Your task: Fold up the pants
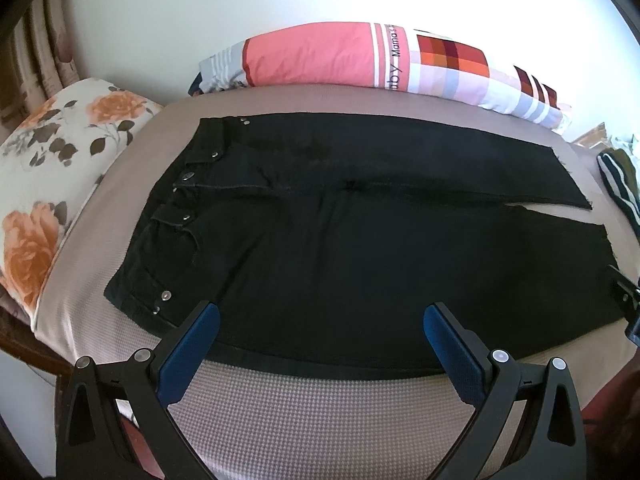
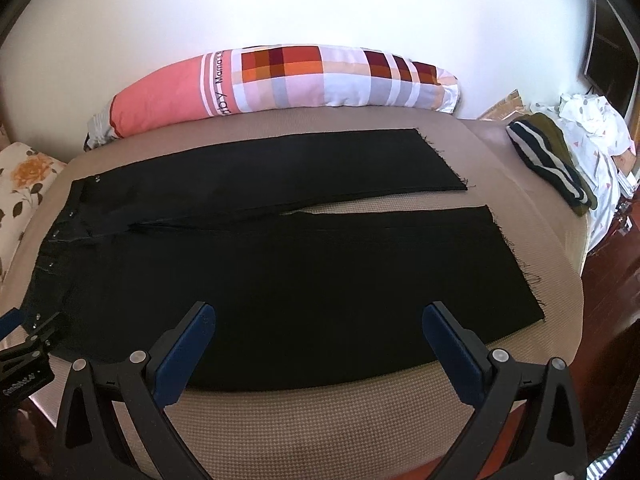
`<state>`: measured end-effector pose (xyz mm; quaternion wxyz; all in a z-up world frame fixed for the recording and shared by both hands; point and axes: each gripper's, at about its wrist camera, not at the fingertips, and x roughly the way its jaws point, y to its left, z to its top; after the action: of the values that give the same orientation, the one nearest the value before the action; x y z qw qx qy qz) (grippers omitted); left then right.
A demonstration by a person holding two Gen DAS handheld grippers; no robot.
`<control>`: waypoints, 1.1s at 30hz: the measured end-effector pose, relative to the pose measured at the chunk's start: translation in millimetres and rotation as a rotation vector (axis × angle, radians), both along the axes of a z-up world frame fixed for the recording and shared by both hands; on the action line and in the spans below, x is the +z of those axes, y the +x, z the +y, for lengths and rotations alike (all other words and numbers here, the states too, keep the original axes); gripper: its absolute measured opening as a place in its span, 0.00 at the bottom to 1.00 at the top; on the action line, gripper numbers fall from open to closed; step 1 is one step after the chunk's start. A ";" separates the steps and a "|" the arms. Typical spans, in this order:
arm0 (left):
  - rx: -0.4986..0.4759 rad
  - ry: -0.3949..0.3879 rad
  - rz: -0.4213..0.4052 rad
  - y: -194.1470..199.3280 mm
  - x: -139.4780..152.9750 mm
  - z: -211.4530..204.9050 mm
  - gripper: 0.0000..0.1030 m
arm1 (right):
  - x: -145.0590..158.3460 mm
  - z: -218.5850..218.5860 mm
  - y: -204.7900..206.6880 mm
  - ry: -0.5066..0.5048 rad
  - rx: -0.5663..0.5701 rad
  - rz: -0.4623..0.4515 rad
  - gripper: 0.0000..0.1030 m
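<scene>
Beige bedcover lies under both our tools: left gripper and right gripper gape wide, empty, at the near edge of the black pants, spread flat. Uneven pinches could skew our fold.

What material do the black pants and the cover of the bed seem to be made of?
Black pants: probably denim, matte; metal rivets at the pockets and frayed raw hems suggest it. Bed cover: beige woven or knitted cloth with a fine waffle-like texture; exact fibre unclear.
</scene>
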<state>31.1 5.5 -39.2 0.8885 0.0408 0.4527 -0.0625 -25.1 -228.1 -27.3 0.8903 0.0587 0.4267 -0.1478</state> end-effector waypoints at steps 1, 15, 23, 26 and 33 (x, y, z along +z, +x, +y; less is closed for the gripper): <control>0.002 0.003 0.002 0.4 -0.9 -0.2 0.98 | -1.1 0.2 0.5 -0.004 0.000 0.004 1.00; -0.009 0.029 0.002 -1.0 -7.6 -6.7 0.98 | -4.6 3.5 3.3 -0.006 0.009 0.022 1.00; -0.020 0.029 0.004 -2.4 -7.8 -6.5 0.98 | -5.4 5.9 4.4 -0.014 0.017 0.025 1.00; -0.018 0.031 0.007 -1.7 -8.2 -5.5 0.98 | -5.6 7.2 4.6 -0.018 0.020 0.025 1.00; -0.008 0.025 0.011 1.1 -8.1 -4.9 0.98 | -5.2 9.5 5.0 -0.020 0.019 0.027 1.00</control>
<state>32.3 0.6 -47.3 0.8852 0.0535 0.4582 -0.0607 -20.1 -218.5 -32.6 0.8865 0.0436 0.4375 -0.1443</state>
